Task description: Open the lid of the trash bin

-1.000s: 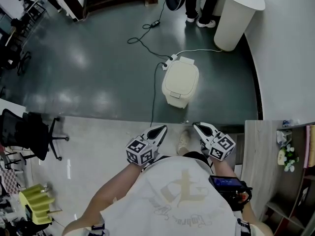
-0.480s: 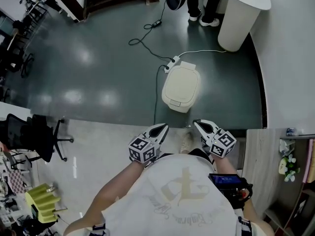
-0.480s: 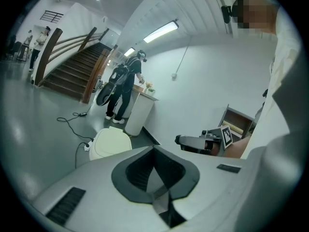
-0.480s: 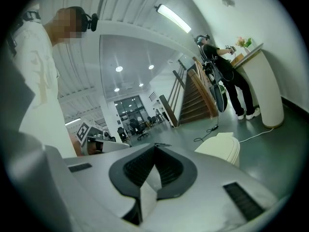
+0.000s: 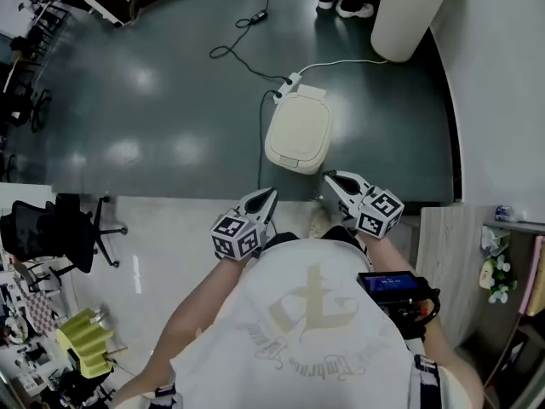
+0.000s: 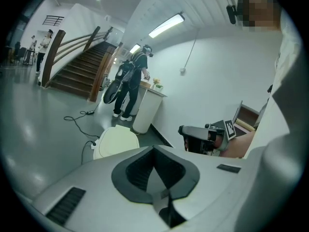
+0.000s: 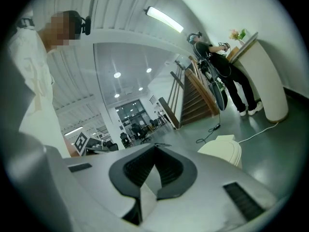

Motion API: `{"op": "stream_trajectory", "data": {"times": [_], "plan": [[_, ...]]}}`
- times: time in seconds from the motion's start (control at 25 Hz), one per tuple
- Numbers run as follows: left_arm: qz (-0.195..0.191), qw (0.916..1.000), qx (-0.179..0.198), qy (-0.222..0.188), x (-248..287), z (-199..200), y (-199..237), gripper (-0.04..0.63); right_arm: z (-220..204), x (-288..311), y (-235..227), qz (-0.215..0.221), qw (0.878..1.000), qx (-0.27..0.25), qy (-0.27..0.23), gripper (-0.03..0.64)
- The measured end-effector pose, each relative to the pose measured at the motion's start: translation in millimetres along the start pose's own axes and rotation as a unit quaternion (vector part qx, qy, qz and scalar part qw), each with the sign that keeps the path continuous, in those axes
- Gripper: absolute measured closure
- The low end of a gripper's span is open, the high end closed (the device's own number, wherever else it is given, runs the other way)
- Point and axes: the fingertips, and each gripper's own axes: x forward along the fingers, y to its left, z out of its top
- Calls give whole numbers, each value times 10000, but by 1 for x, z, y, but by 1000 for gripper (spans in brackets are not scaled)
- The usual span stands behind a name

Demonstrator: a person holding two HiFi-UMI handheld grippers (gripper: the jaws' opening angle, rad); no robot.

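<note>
The cream trash bin (image 5: 298, 132) stands on the dark floor with its lid down, just ahead of both grippers. My left gripper (image 5: 266, 196) is shut and empty, a little short of the bin's near left corner. My right gripper (image 5: 330, 178) is also shut with nothing in it, close to the bin's near right side. Neither touches the bin. In the left gripper view the bin (image 6: 116, 141) lies beyond the closed jaws of the left gripper (image 6: 154, 149). In the right gripper view the bin (image 7: 222, 151) sits to the right of the right gripper (image 7: 155, 147).
A power strip (image 5: 289, 83) with cables lies behind the bin. A white round counter (image 5: 410, 11) and a person's feet (image 5: 343, 5) are at the far right. An office chair (image 5: 47, 233) stands left, a wooden shelf (image 5: 456, 254) right, and stairs (image 6: 72, 74) beyond.
I have stepped towards the bin, which is now closer to both grippers. Both grippers have come forward and stay shut.
</note>
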Motion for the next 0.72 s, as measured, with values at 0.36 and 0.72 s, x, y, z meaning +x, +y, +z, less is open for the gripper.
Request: {"op": "stream_trajectory", "data": {"times": [0.36,0.72], "plan": [[324,9992,-195,129,9,-6,20,594,21,27,-11,200,9998,11,-19,614],[430,9976,-148,530,24,-24,53,592,10,35,-17,55,9998,139,129,614]]}}
